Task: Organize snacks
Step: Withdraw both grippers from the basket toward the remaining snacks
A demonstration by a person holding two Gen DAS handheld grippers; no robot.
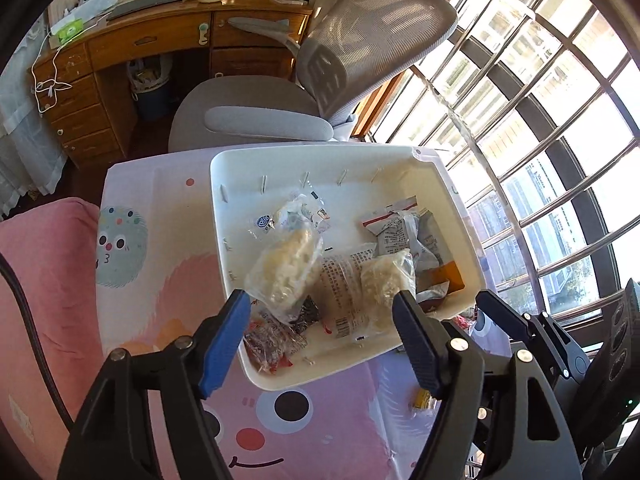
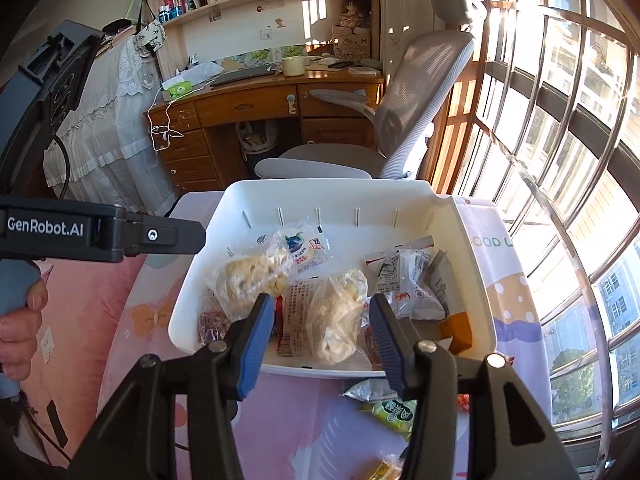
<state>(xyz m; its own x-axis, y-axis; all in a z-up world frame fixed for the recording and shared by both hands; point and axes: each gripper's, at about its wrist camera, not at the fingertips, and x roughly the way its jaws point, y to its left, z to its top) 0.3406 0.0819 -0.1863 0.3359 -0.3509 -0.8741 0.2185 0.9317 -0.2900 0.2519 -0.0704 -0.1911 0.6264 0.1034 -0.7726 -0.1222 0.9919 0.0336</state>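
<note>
- While both grippers hang over the bed, one white bin point(image 2: 472, 280) sits mid-frame in each view, resting on a cartoon-print sheet point(image 1: 160, 280).
- Left gripper point(image 1: 320, 340): two blue-padded fingers spread wide, nothing between them, low in the left wrist view above the bin's near edge.
- Right gripper point(image 2: 322, 340): also two fingers, parted wide and holding nothing, low centre in the right wrist view.
- Two clear bags of pale puffed snacks lie in the bin: one point(image 2: 248, 280) toward the left, one point(image 2: 340, 316) near the middle.
- One small blue-and-white packet point(image 2: 298, 250) sits behind them near the bin's far wall.
- One flat printed wrapper point(image 2: 300, 320) lies between the two puffed bags, partly covered by both.
- On the bin's right side, a pile of grey-and-white pouches point(image 2: 412, 280) overlaps; the count there is hard to make out.
- One orange corner point(image 2: 458, 330) pokes out under that pile; the rest is hidden.
- One reddish clear wrapper point(image 1: 276, 340) sits at the bin's near-left corner, half behind the left finger.
- Outside the bin, bottom of the right wrist view: one green packet point(image 2: 394, 414), one silver pouch point(image 2: 368, 392), and one yellow packet point(image 2: 382, 470) cut off by the frame edge.
- One grey mesh chair point(image 2: 420, 100) and one wooden desk point(image 2: 248, 108) stand in the upper part of the frame.
</note>
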